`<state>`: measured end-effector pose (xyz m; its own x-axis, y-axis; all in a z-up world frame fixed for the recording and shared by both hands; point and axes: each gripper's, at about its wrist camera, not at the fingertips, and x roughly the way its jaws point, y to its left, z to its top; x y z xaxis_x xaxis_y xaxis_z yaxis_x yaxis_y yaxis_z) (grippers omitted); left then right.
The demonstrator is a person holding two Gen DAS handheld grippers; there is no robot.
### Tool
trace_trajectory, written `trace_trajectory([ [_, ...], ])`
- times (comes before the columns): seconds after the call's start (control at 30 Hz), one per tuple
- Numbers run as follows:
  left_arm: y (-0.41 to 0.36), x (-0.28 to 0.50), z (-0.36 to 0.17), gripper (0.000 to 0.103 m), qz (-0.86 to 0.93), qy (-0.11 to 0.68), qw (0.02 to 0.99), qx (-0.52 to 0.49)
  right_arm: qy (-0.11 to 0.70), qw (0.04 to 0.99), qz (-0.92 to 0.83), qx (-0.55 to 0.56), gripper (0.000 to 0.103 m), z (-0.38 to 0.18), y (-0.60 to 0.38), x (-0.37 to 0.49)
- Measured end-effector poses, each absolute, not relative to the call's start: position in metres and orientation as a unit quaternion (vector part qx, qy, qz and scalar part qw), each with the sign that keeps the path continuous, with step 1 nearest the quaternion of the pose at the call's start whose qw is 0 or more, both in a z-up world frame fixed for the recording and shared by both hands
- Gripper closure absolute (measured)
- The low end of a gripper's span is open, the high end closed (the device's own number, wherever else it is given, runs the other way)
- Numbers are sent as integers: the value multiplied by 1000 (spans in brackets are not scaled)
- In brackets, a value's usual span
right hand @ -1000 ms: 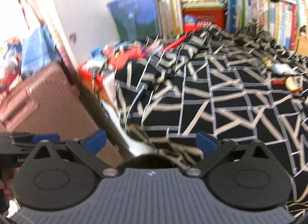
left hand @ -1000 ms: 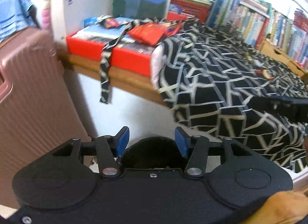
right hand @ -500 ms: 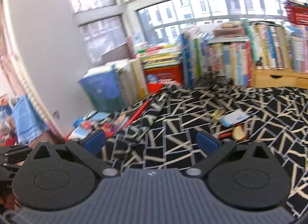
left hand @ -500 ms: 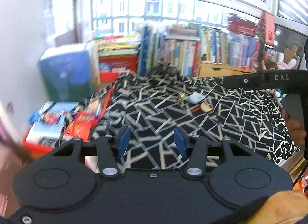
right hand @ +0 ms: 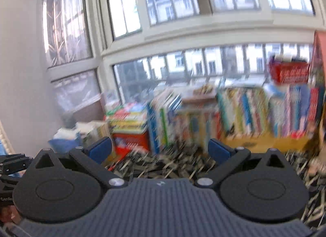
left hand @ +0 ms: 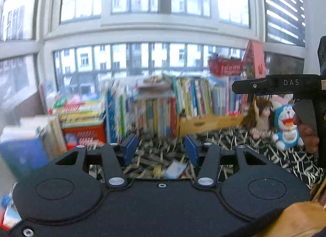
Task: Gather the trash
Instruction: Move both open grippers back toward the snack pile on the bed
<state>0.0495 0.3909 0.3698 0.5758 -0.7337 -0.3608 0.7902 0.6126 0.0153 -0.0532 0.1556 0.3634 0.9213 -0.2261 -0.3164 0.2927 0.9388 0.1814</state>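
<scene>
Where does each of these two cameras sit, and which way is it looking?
Left wrist view: sits on the left gripper, looking forward over a black patterned cloth at a row of books under windows; jaws open, empty, and the right hand shows.
Right wrist view: sits on the right gripper, facing the same books; jaws open, empty.
Shared: books, cloth, windows, red box.
</scene>
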Motion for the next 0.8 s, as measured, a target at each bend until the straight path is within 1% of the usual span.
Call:
trace_trajectory([
  [0.13,343,60,374,50,-420,140,892,96,129,974,-160,99,0,373,124,-44],
  [0.2,324,67,370,45,-411,144,896,86,133,970,-177,100,0,369,107,-36],
  [0.27,309,76,358,30,-397,150,902,78,151,969,-175,91,0,362,89,-24],
  [0.33,295,84,339,26,-379,156,909,82,172,969,-165,71,0,349,77,-11],
  [0.47,272,101,285,26,-375,198,901,89,211,967,-138,44,0,303,61,10],
  [0.63,255,122,203,26,-361,271,889,81,293,946,-108,87,0,219,45,31],
  [0.7,249,130,173,27,-339,276,894,95,311,940,-104,98,0,184,44,37],
  [0.8,237,144,134,27,-322,292,893,119,348,932,-71,74,0,134,50,50],
])
